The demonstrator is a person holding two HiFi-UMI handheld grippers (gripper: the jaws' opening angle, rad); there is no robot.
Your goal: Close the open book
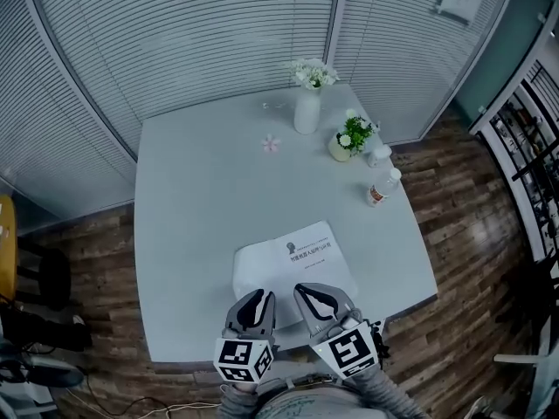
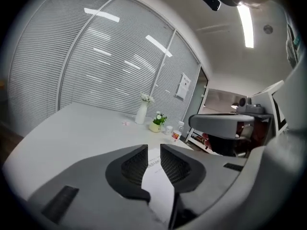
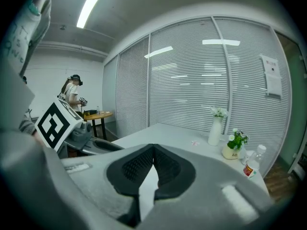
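Left gripper (image 2: 153, 150) jaws slightly apart, right gripper (image 3: 153, 147) jaws pressed together, book (image 1: 297, 256) just ahead of both, seemingly closed, on table (image 1: 201, 199)

**Flat cool light, heavy fisheye**

The ceiling strip light (image 2: 247, 25) blows out a bit, and glare streaks the blinds (image 3: 220, 42). Head view's dimmer and bluish, with soft shadows. Gripper views bend hard with black corners, and the left gripper (image 2: 153, 150) looks mushy up close.

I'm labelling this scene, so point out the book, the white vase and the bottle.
book (image 1: 301, 264), head view, printed page
white vase (image 1: 307, 113), head view, body
bottle (image 1: 378, 194), head view, red label
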